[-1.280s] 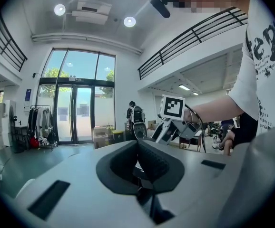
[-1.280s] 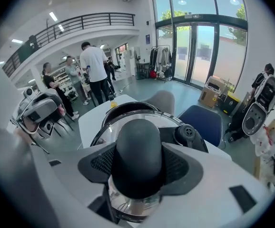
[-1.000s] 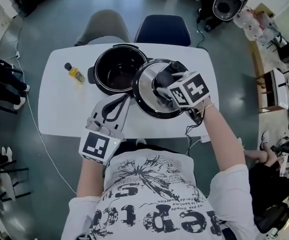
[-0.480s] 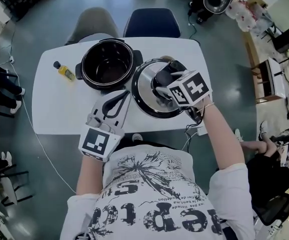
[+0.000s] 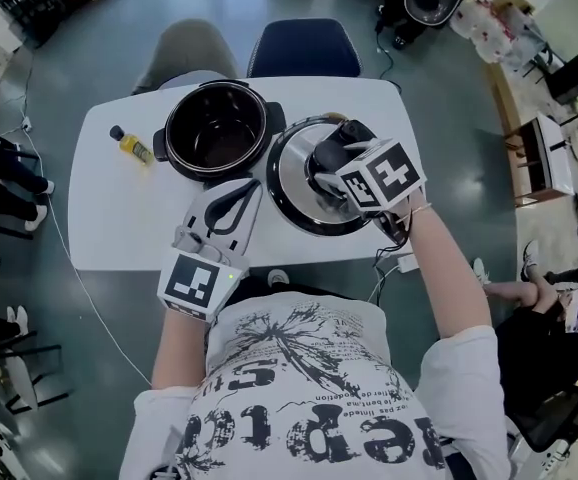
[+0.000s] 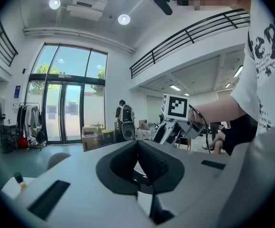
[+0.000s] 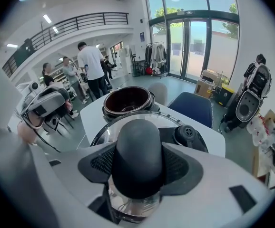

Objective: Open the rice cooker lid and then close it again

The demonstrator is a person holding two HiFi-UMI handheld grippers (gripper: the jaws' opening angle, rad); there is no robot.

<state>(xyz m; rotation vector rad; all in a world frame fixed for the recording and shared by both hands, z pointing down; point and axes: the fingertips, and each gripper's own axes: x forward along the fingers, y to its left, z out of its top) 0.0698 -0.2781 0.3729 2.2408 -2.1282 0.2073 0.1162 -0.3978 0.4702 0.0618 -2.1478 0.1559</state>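
Note:
The rice cooker pot (image 5: 217, 128) stands open on the white table (image 5: 119, 218), its dark inside bare. Its glass lid (image 5: 294, 183) hangs tilted just right of the pot, clear of it. My right gripper (image 5: 327, 163) is shut on the lid's black knob (image 7: 138, 158), with a pad pressed on each side. The pot (image 7: 128, 100) shows beyond the lid's rim (image 7: 175, 120) in the right gripper view. My left gripper (image 5: 237, 193) hovers in front of the pot, pointing toward it, shut with nothing between its pads (image 6: 149, 163).
A small yellow bottle (image 5: 131, 146) lies on the table left of the pot. A grey chair (image 5: 184, 48) and a blue chair (image 5: 304, 48) stand behind the table. People and equipment stand farther off in the room.
Both grippers have shifted a little to the right relative to the pot, the right one carrying the lid slightly farther from it. Neither grip has changed.

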